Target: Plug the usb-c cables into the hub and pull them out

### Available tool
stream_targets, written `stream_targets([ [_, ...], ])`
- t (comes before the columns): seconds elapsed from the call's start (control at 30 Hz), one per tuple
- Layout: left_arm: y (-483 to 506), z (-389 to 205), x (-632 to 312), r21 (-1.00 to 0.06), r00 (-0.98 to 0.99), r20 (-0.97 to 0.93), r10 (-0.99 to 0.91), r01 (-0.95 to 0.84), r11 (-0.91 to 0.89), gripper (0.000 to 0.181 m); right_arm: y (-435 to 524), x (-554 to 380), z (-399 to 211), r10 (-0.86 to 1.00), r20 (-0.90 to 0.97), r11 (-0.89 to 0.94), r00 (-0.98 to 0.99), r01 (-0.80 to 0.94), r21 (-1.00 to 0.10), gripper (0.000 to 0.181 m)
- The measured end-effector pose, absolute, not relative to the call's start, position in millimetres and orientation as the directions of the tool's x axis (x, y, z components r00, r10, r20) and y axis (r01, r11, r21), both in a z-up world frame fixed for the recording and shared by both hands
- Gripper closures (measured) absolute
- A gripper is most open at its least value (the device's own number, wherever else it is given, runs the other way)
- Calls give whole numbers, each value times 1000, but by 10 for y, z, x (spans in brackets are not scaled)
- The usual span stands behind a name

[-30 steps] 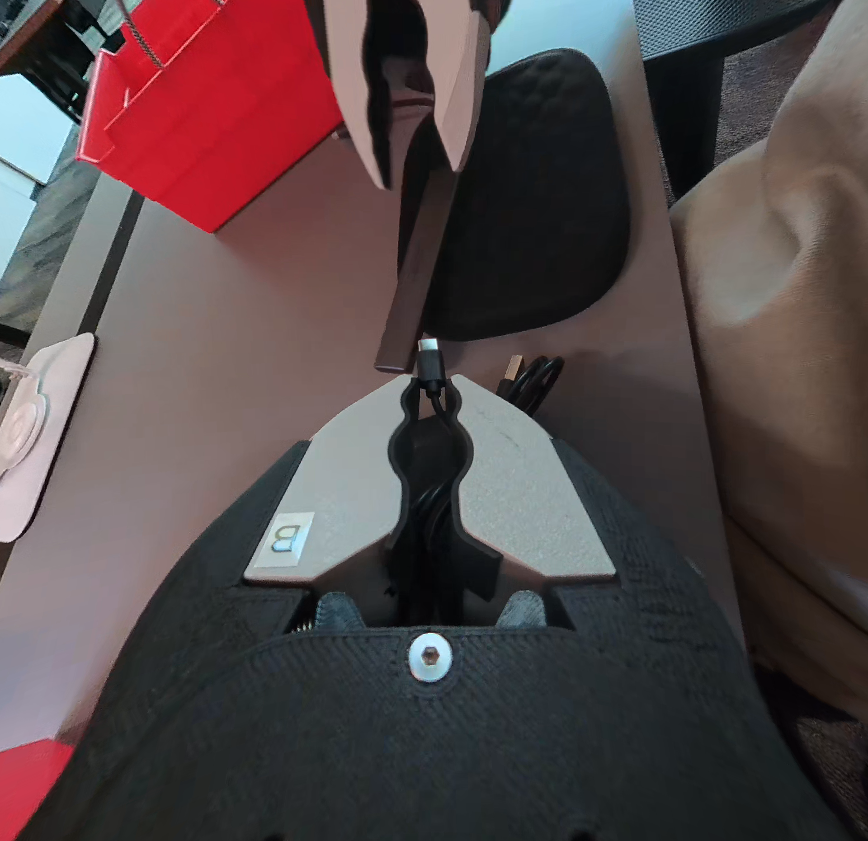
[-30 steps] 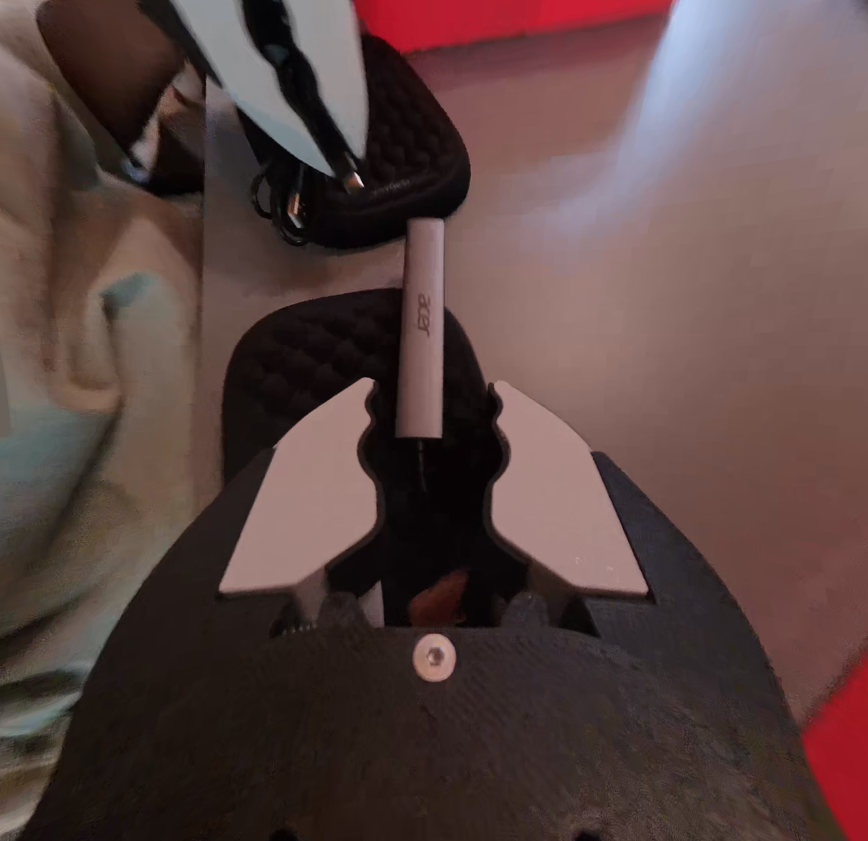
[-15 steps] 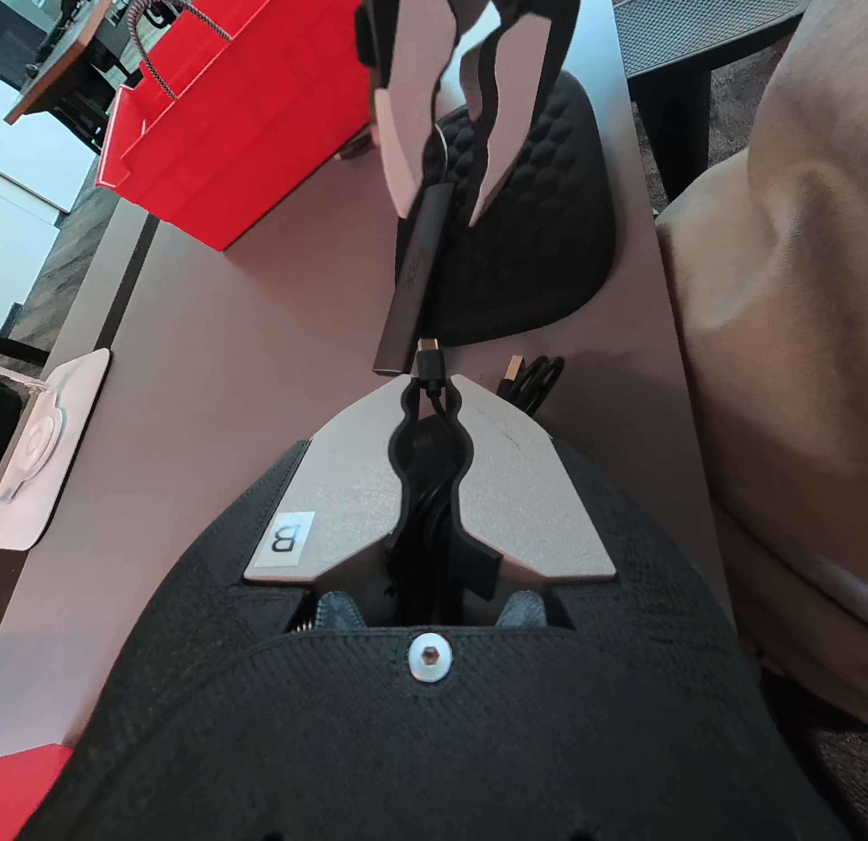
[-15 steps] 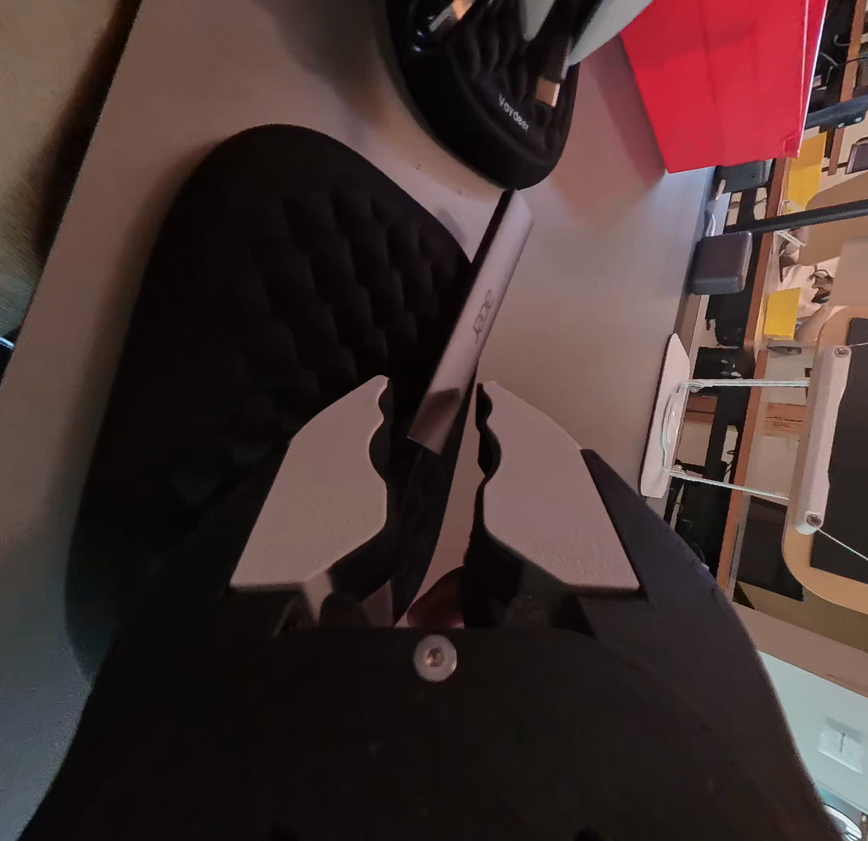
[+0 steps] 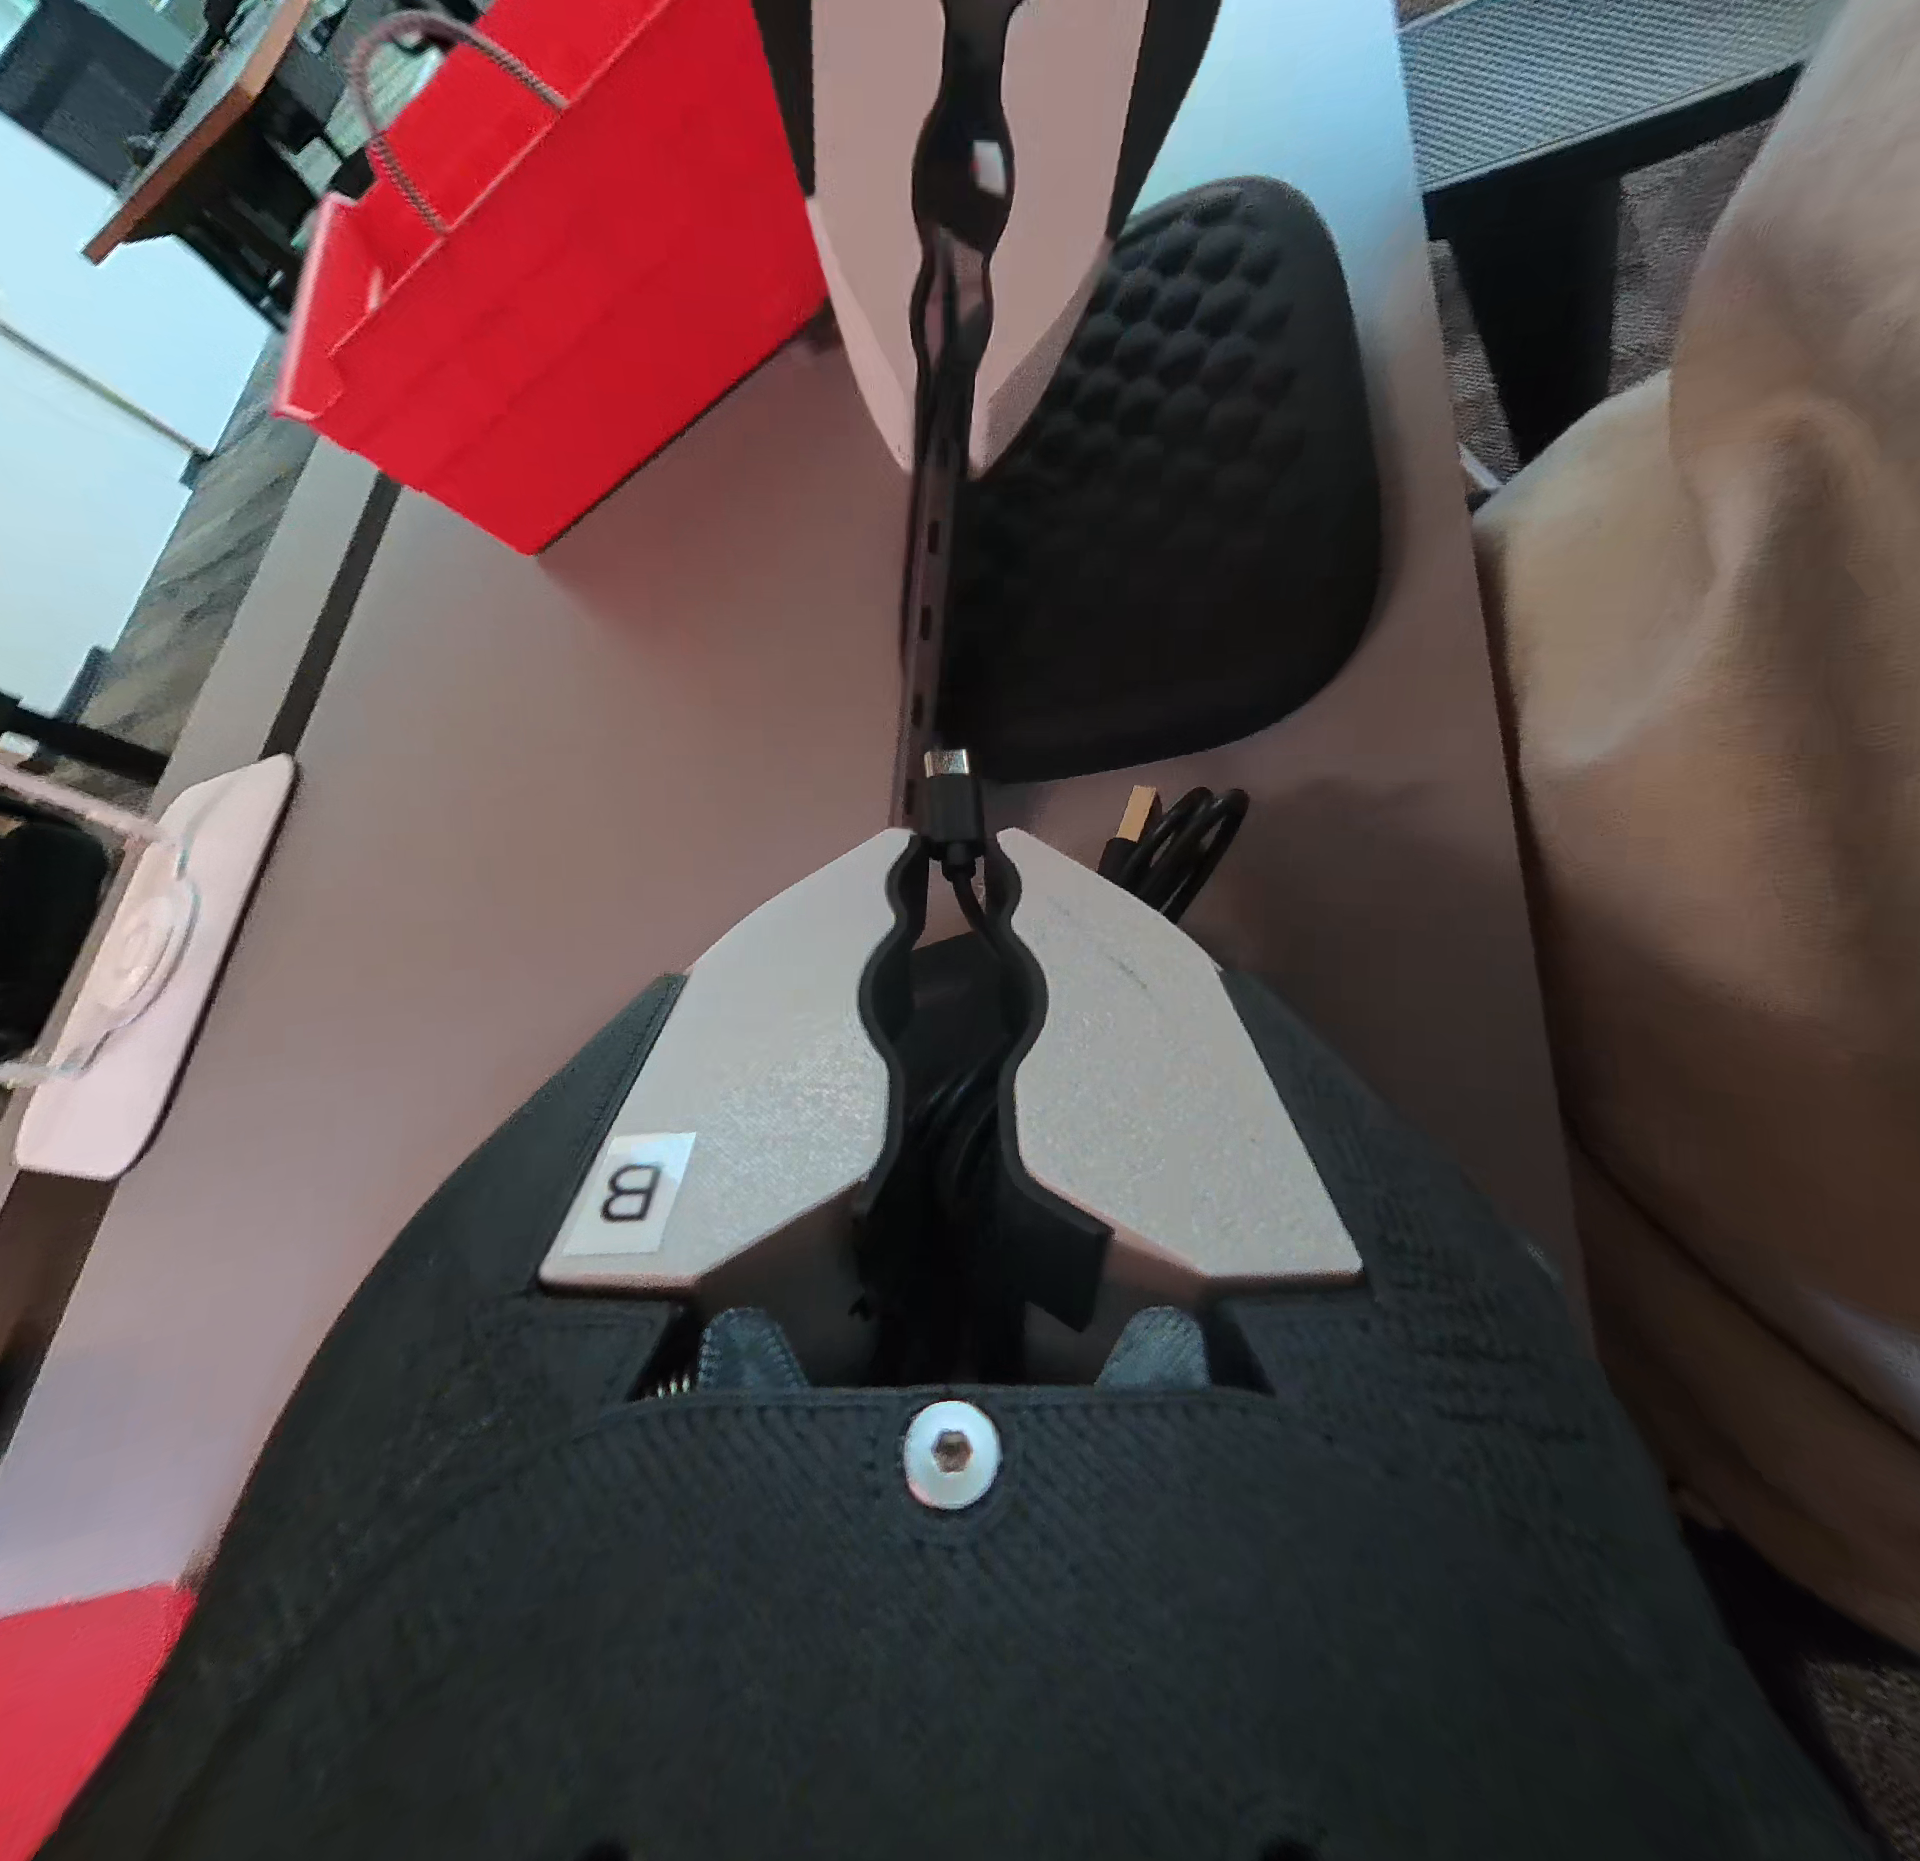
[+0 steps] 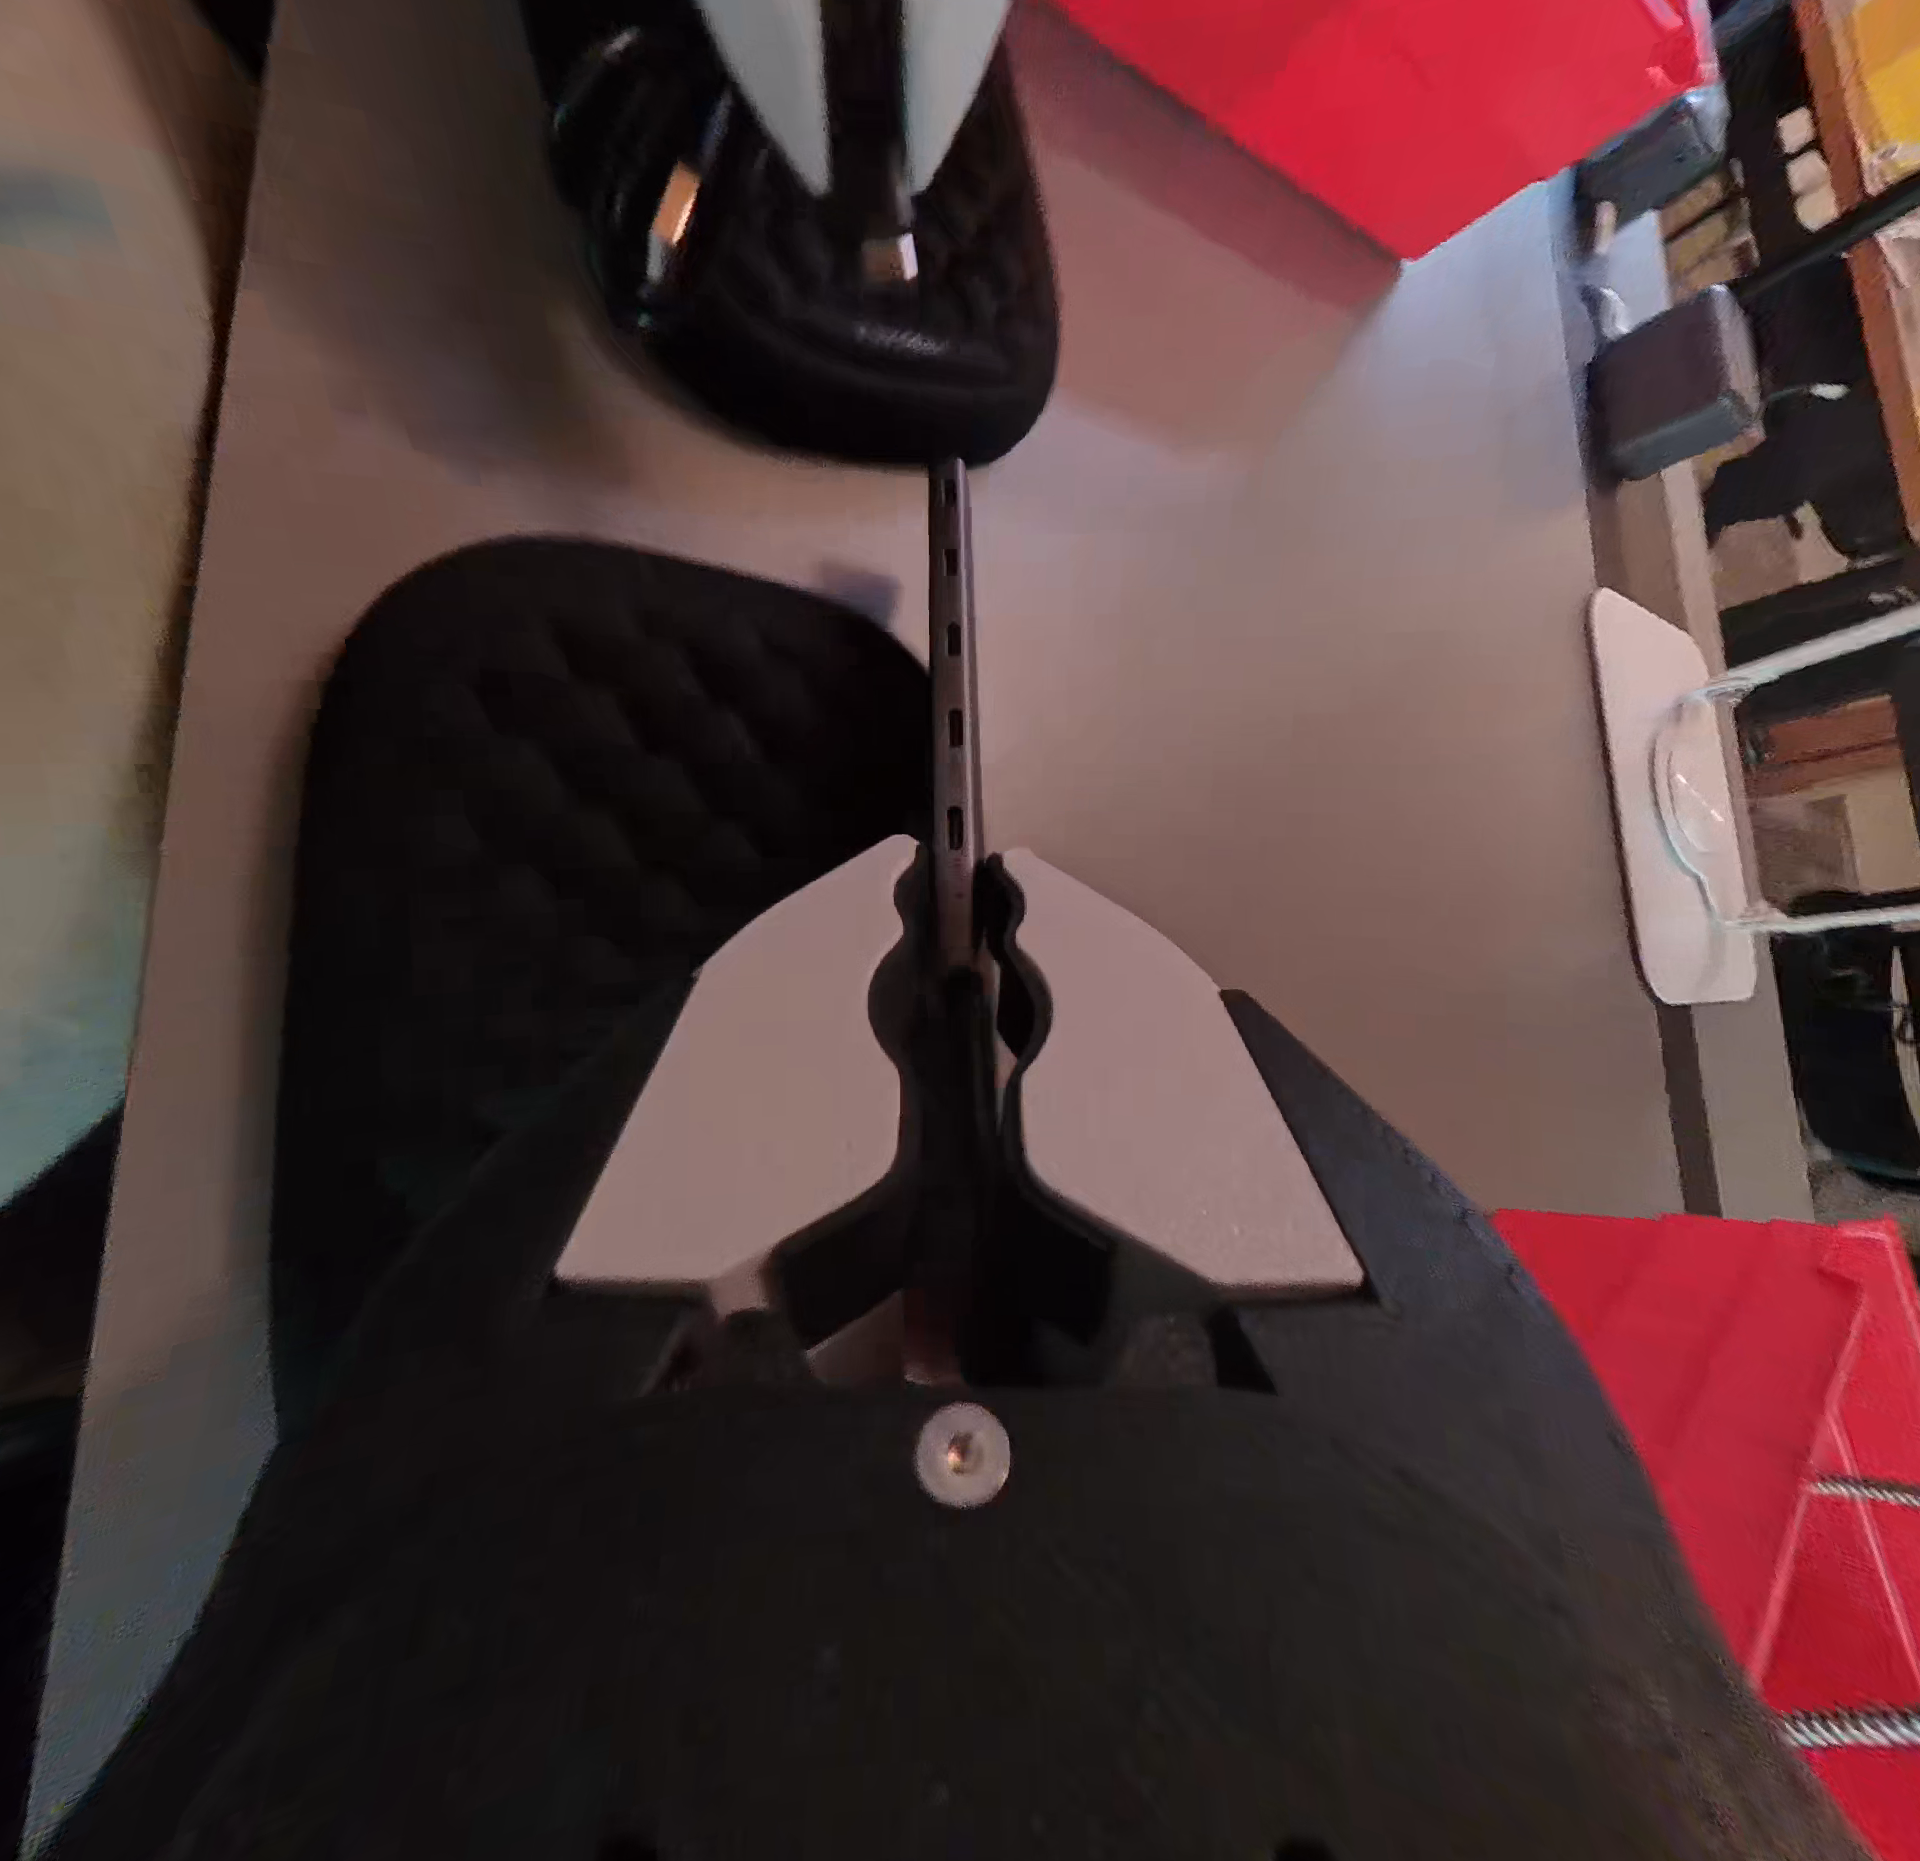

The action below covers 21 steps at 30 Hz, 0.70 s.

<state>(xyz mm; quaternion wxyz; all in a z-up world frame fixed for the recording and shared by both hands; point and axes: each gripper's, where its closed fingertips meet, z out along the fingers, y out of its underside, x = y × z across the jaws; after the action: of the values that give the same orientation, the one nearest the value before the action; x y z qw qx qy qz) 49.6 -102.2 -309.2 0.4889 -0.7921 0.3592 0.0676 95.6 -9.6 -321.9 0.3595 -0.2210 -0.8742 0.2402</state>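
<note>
My left gripper (image 5: 951, 840) is shut on a black USB-C cable plug (image 5: 951, 798), whose metal tip points forward. My right gripper (image 6: 961, 855) is shut on one end of the slim grey hub (image 6: 954, 668) and holds it edge-on above the table, its row of ports showing. In the left wrist view the hub (image 5: 928, 606) runs from the right gripper (image 5: 940, 466) down to my plug, and the tip lies beside its near end, not inserted. In the right wrist view the left gripper (image 6: 868, 185) and its plug (image 6: 888, 253) are just past the hub's far end.
Two black quilted case halves lie on the brown table (image 5: 571, 772): one (image 6: 623, 772) under the hub, one (image 6: 862, 357) under the left gripper. A spare black cable (image 5: 1179, 845) lies by it. A red bag (image 5: 561, 284), a white pad (image 5: 156, 959) and a person's beige clothing (image 5: 1714, 668) surround the table. There is about 11 cm between the tips of the two grippers.
The right gripper has turned the hub from flat-face to edge-on, so its ports show. Its jaws now stand closer together on the hub. The left gripper still holds the plug.
</note>
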Motion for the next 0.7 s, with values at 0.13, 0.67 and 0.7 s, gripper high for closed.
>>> stream_targets([
  [0.13,-972,-2926,458,-778,809,-420,-412,-554,-295,172,-38,756,-2886,586,662,802,-466,214,-558,173],
  [0.67,-629,-2720,198,-928,991,-33,-127,-78,-366,173,-287,237,-2595,188,982,932,27,311,-188,173],
  [0.7,-630,-2713,186,-926,992,-53,-116,-92,-366,173,-285,221,-2616,193,981,929,20,317,-190,173],
])
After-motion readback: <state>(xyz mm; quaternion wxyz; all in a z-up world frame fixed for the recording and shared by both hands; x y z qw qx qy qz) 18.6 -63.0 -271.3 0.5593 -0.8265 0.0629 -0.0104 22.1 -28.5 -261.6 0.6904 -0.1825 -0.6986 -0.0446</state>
